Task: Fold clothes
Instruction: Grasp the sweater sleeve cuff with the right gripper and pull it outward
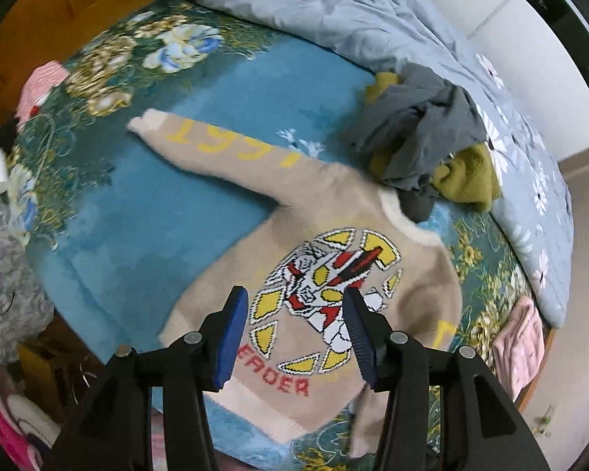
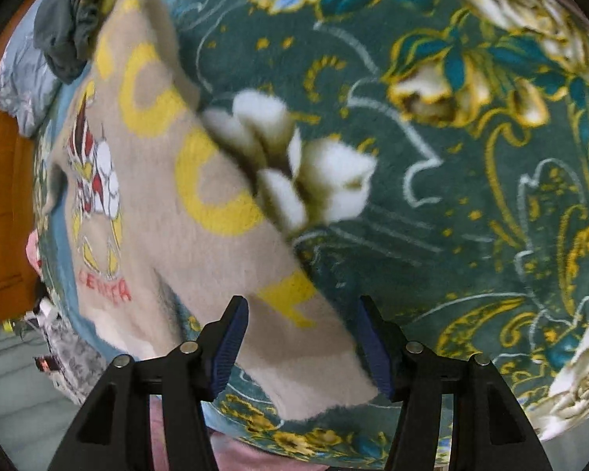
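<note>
A beige sweater (image 1: 326, 235) with a red, white and yellow robot print lies flat, print up, on a blue-green floral blanket (image 1: 157, 204). One sleeve with yellow digits (image 1: 216, 145) stretches to the far left. My left gripper (image 1: 294, 333) is open above the sweater's lower body. In the right wrist view the other sleeve (image 2: 224, 235), with yellow letters, runs toward the camera; its pale cuff (image 2: 318, 384) lies between the blue pads of my open right gripper (image 2: 302, 345). Whether the pads touch the cuff is unclear.
A pile of grey and olive clothes (image 1: 424, 149) lies just beyond the sweater's collar. A grey floral duvet (image 1: 373, 11) is bunched at the back. A pink garment (image 1: 518, 341) lies at the right bed edge, a striped pink one (image 1: 39, 86) at the far left.
</note>
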{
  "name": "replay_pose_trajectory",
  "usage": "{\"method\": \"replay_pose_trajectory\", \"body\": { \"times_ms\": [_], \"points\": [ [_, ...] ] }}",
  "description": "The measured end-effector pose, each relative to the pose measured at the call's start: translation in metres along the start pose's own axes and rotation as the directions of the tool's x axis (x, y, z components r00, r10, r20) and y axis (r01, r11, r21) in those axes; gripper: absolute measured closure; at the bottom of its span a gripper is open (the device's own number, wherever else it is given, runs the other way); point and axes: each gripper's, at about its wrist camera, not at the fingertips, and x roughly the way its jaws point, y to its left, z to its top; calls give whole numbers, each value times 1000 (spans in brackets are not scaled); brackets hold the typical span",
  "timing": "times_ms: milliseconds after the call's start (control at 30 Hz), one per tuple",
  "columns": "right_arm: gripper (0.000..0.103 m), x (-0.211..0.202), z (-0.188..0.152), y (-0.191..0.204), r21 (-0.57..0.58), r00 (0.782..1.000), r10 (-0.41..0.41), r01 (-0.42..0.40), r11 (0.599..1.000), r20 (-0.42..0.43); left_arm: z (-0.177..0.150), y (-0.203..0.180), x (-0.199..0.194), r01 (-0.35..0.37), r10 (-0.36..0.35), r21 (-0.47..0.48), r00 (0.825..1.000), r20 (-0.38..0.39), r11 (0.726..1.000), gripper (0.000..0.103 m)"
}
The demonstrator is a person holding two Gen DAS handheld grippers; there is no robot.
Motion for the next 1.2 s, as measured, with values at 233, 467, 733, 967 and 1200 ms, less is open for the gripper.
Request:
{"method": "replay_pose_trajectory", "body": {
  "times_ms": [233, 467, 733, 967, 1200],
  "points": [
    [94, 7, -12, 2, 1, 999, -35, 35, 999, -28, 3, -9, -13, -26, 25, 21, 999, 41, 999, 52],
    [96, -54, 14, -48, 15, 961, -247, 248, 969, 121, 3, -5, -15, -26, 26, 1, 998, 48, 1000, 52],
    [96, -93, 71, -98, 75, 879, -451, 444, 893, 159, 6, 22, -14, -35, 38, -73, 998, 44, 997, 52],
    [88, -82, 86, -84, 114, 836, -539, 528, 841, 105, 5, 25, -29, -171, 187, -144, 976, 110, 975, 52],
    [61, -130, 83, -65, 278, 838, -512, 454, 846, 188, -44, -57, -69, -289, 274, 8, 914, 300, 957, 52]
  ]
}}
